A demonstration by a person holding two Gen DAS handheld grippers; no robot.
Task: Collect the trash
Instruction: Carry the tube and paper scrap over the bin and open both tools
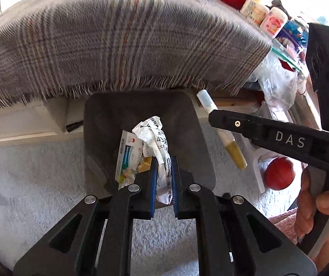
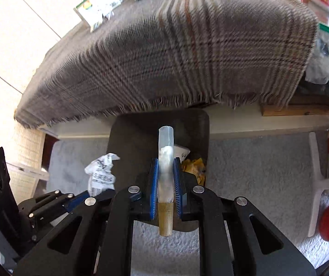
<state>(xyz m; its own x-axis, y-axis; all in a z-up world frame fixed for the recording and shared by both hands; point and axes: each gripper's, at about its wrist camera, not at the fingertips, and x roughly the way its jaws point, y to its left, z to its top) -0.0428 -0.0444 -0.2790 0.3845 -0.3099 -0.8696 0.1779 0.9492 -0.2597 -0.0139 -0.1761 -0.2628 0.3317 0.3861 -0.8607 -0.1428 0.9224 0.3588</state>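
Observation:
My left gripper (image 1: 164, 161) is shut on a crumpled white printed paper (image 1: 155, 142) and holds it over a dark bin (image 1: 109, 119) on the floor. A medicine box (image 1: 127, 158) and a yellow wrapper (image 1: 145, 163) lie inside the bin. My right gripper (image 2: 165, 163) is shut on a clear tube with a gold cap (image 2: 165, 184), also above the bin (image 2: 130, 138). The tube (image 1: 224, 133) and the right gripper (image 1: 212, 116) show at the right of the left wrist view. The crumpled paper (image 2: 101, 172) and left gripper (image 2: 88, 195) show at the lower left of the right wrist view.
A table draped with a grey plaid cloth (image 1: 118, 41) stands behind the bin, with paper scraps, jars (image 1: 273, 20) and a red item on top. A red ball (image 1: 279, 172) and white stool legs (image 2: 316, 184) stand at the right on pale carpet (image 1: 38, 179).

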